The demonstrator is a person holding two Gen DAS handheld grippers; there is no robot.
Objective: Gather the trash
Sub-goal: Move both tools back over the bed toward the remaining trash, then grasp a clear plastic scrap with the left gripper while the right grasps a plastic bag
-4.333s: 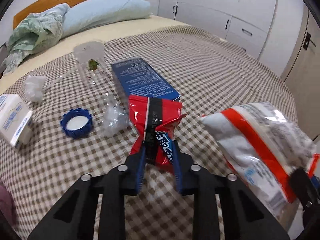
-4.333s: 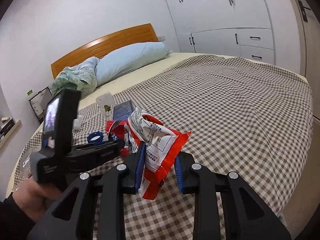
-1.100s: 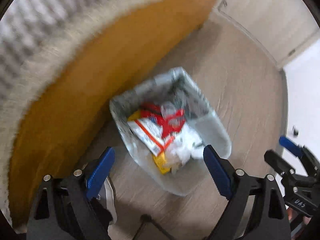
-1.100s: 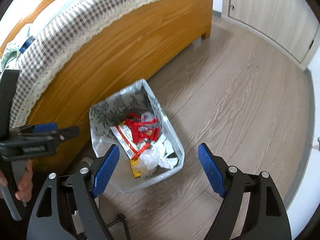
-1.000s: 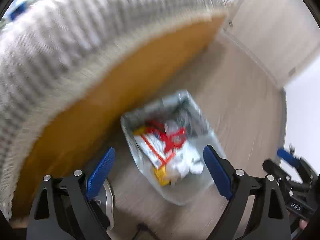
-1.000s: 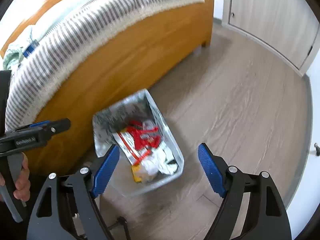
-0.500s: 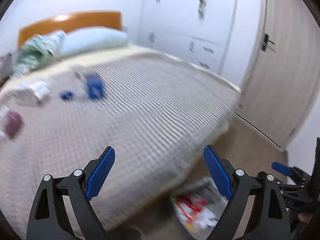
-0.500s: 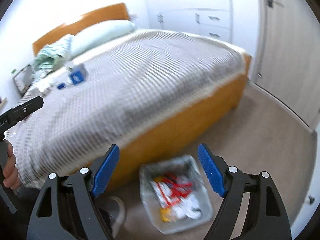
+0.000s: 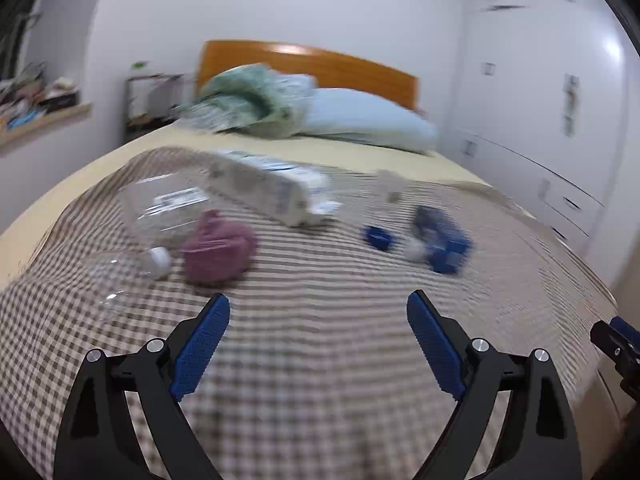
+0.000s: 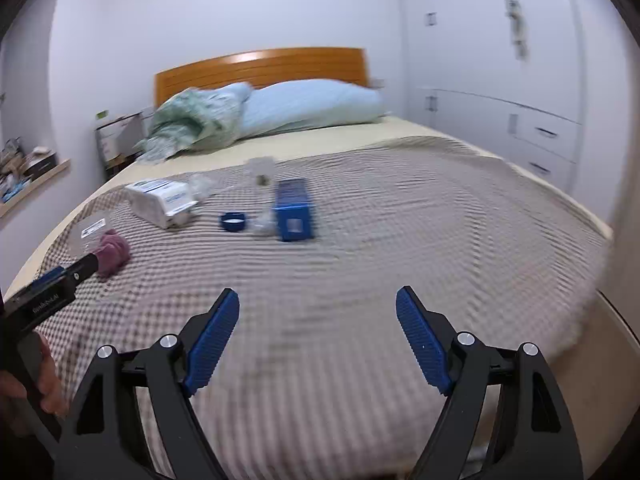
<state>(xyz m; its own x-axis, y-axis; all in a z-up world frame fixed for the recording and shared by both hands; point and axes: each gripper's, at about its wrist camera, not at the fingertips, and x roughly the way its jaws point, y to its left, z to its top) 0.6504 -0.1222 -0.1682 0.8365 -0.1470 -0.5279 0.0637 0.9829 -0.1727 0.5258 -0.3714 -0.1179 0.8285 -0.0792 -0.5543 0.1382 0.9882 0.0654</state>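
Both cameras have swung up from the bin on the floor and now face the bed (image 10: 400, 240); the two snack wrappers held earlier are no longer in either gripper. Left gripper (image 9: 318, 344): fingers wide apart, nothing between them. Right gripper (image 10: 318, 340): fingers wide apart, likewise unloaded.

Remaining trash lies on the checked blanket, well ahead of both grippers:
- blue box (image 10: 294, 214), with a blue cap (image 10: 233, 222) just beside it;
- white carton (image 10: 162, 200);
- clear plastic container (image 9: 168, 208), near a purple crumpled item (image 9: 218, 254).

Motion blur obscures the smaller pieces.

Step in hand, as judged: return for the next pickup. Next move calls for advancing each gripper toward one item, straddling it, then closing.
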